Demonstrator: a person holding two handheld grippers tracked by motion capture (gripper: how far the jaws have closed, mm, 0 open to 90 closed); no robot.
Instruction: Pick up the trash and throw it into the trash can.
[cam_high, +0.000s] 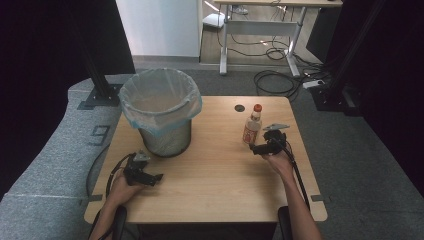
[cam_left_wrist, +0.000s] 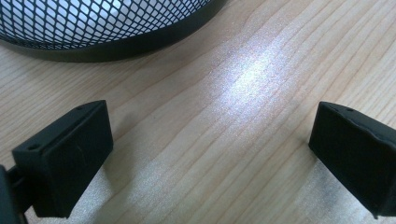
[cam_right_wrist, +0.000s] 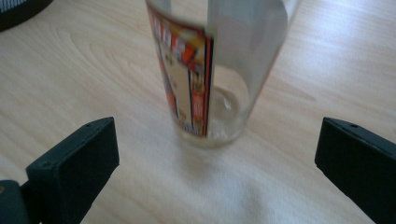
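Here the high view takes in the whole pale wooden surface (cam_high: 210, 180), with the right tool (cam_high: 256, 148) held near its right edge just beside a small clear glass bottle with a red cap and an orange-and-red label (cam_high: 252, 126). The right gripper view adds what the high view cannot: the bottle (cam_right_wrist: 210, 74) stands upright on the wood a little ahead of the two black jaws, which are spread wide with nothing between them, and its clear base looks empty, the label running down one side. The picture there is somewhat blurred, so the label's print cannot be read.

The left tool (cam_high: 155, 177) rests low on the near left part of the surface, and the left gripper view shows its jaws likewise wide apart over bare wood. Just beyond them curves the foot of a black wire-mesh waste bin lined with a clear plastic bag (cam_left_wrist: 93, 23), which stands at the far left of the surface (cam_high: 160, 112), well apart from the bottle.
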